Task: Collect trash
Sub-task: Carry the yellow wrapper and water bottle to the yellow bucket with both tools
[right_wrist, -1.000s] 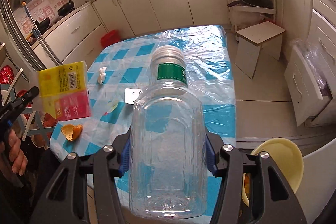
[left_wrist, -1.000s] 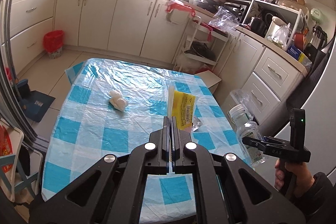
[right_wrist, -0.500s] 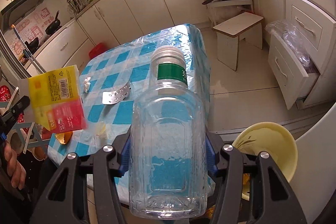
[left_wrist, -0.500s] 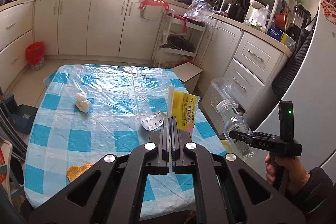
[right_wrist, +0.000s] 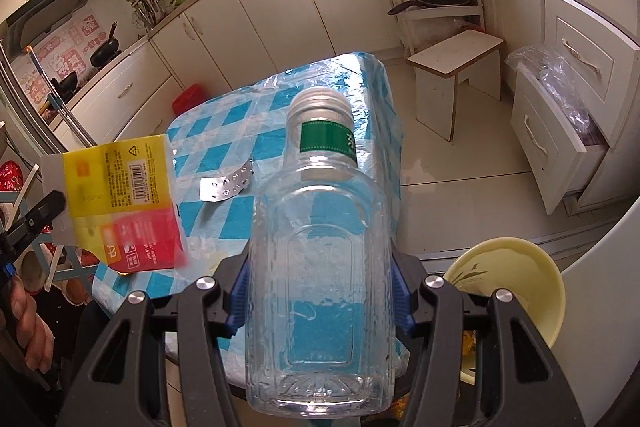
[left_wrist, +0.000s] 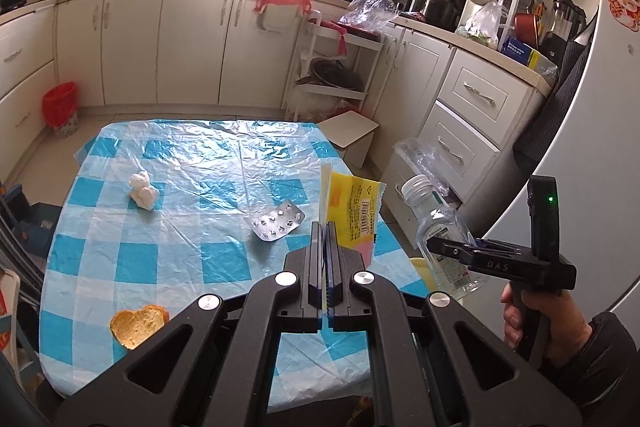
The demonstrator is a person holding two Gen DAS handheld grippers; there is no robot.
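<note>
Above the near edge of the table (left_wrist: 192,163), you hold both pieces of trash in the air, off the checked cloth. Your left gripper (left_wrist: 324,227) is pressed together on the lower edge of the yellow wrapper (left_wrist: 352,211), so the flat packet stands upright at 12 o'clock from the fingertips; a thin sheet can only be pinched at its edge like this. Your right gripper (right_wrist: 320,307) is clamped on the wide body of the clear bottle (right_wrist: 320,247), with the blue pads on both flat sides and the cap pointing away from you at 12 o'clock. The grip low on the body probably keeps the light, apparently empty bottle from slipping.

In the left wrist view, the bottle hangs at 3 o'clock, past the right edge of the table, above the yellow bowl (right_wrist: 520,279) that shows low at 4 o'clock in the right wrist view. It seems you carry both things toward a bin at that side, which I cannot see.

On the cloth remain a blister pack (left_wrist: 278,221), a white crumpled tissue (left_wrist: 143,191) at 10 o'clock and an orange peel (left_wrist: 138,323) at 8 o'clock, not yet collected.
</note>
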